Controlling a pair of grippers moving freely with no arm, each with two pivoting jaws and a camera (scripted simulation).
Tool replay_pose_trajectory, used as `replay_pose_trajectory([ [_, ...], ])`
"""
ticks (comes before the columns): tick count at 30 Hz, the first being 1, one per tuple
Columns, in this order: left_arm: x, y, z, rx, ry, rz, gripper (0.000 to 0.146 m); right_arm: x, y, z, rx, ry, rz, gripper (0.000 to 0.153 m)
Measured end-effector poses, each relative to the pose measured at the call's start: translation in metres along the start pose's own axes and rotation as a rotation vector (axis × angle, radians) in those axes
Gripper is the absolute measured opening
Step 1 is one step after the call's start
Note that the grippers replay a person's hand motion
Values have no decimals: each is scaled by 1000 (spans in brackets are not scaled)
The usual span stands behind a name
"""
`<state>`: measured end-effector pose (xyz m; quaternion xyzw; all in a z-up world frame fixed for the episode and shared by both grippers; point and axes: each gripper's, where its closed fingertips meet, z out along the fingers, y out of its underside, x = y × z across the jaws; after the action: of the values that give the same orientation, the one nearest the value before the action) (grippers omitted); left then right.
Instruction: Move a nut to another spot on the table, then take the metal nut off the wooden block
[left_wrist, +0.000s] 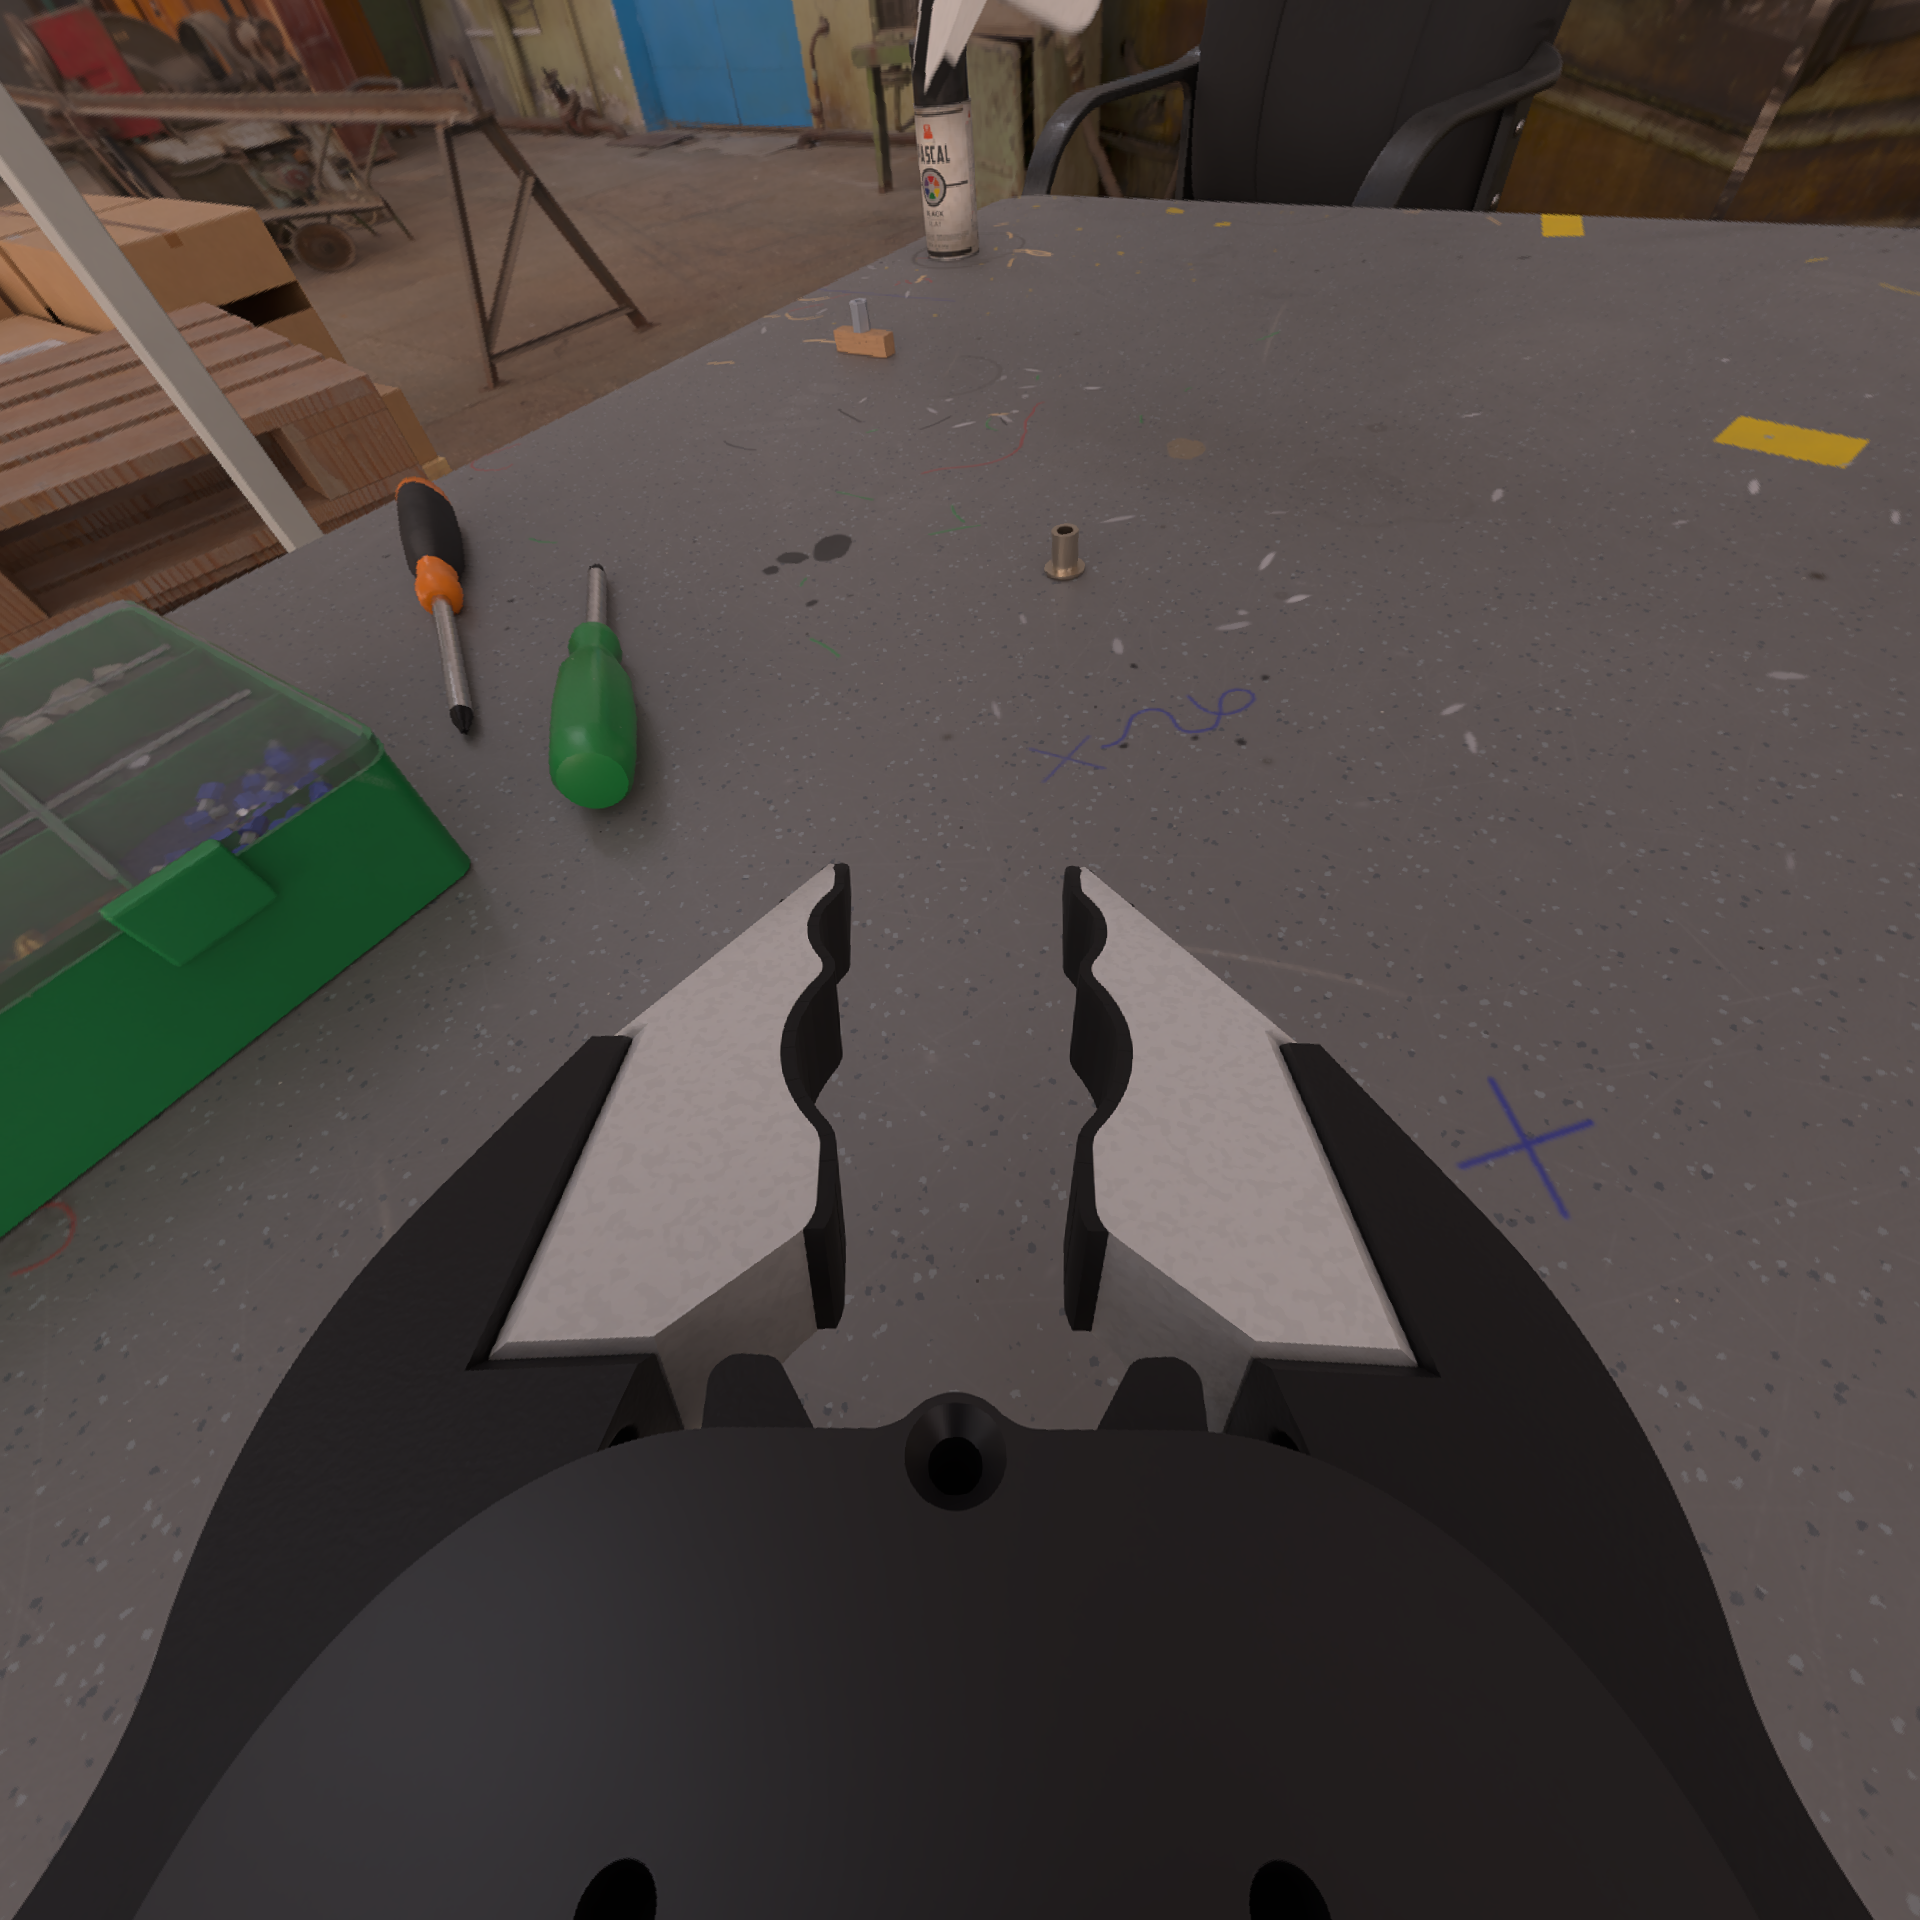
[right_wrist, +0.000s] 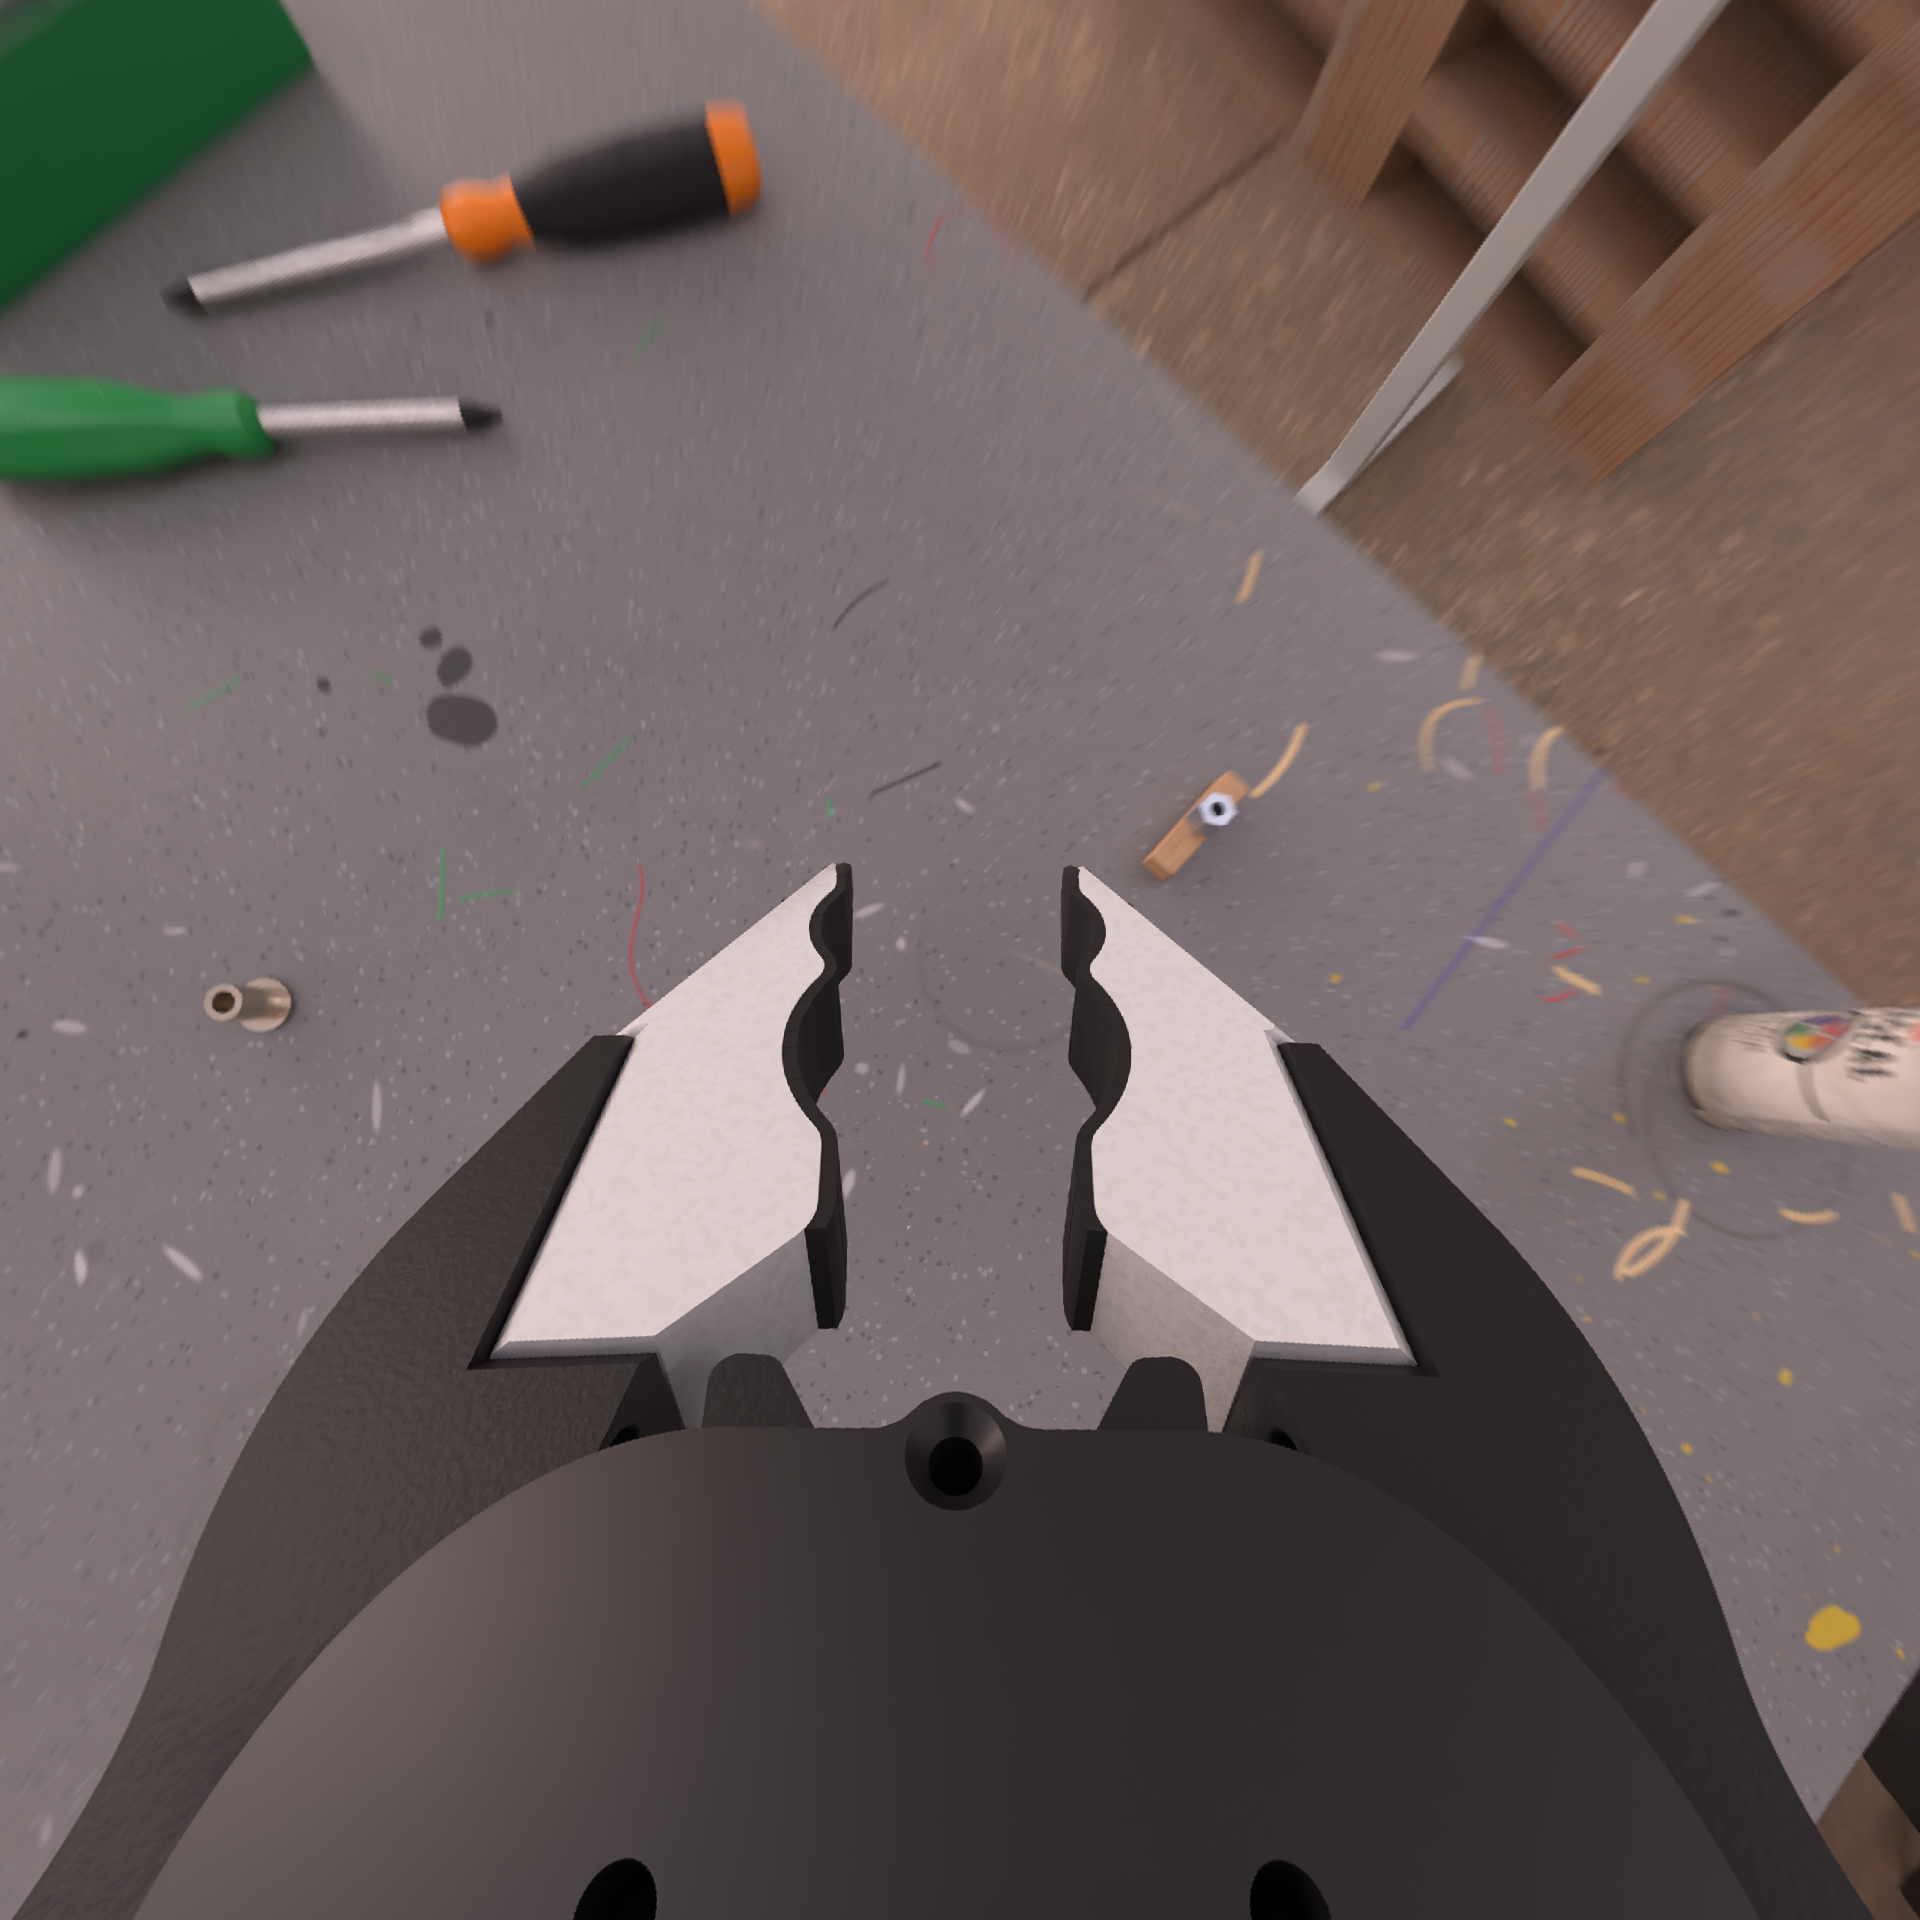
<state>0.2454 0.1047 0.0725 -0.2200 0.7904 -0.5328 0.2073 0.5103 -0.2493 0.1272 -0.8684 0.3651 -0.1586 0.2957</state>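
Note:
A brass flanged nut stands upright on the grey table, well ahead of my open, empty left gripper. It also shows in the right wrist view, far left of my right gripper. A small wooden block with a silver metal nut on it sits far back near a spray can. From above, the block and its nut lie ahead and right of my open, empty right gripper, which hovers high over the table.
A green parts box with a clear lid sits at the left. An orange-black screwdriver and a green screwdriver lie beside it. A spray can stands at the back, with the table edge left of it. A black chair stands behind.

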Motion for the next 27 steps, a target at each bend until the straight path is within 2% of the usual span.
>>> replay_pose_trajectory([
  [4, 1, 0, 1, -3, -2, 9, 41, -2, -4, -55, 236, 89, 11, 44],
  [8, 1, 1, 1, -6, -8, 12, 41, -23, 6, -110, 438, 138, 24, 45],
  [12, 0, 1, 2, -11, -17, 15, 41, -67, 25, -149, 562, 111, 38, 45],
  [15, 0, 2, 3, -15, -23, 20, 41, -117, 36, -159, 603, 85, 44, 44],
  [18, 0, 2, 4, -20, -28, 25, 41, -179, 42, -143, 560, 34, 64, 44],
  [21, 1, 2, 5, -20, -24, 29, 41, -235, 49, -85, 439, -10, 3, 40],
  [24, 4, 2, 4, -19, -18, 37, 41, -245, 62, -13, 282, -17, -43, 42],
  [27, 5, 1, 2, -17, -21, 49, 41, -230, 73, 35, 164, -22, -29, 50],
])
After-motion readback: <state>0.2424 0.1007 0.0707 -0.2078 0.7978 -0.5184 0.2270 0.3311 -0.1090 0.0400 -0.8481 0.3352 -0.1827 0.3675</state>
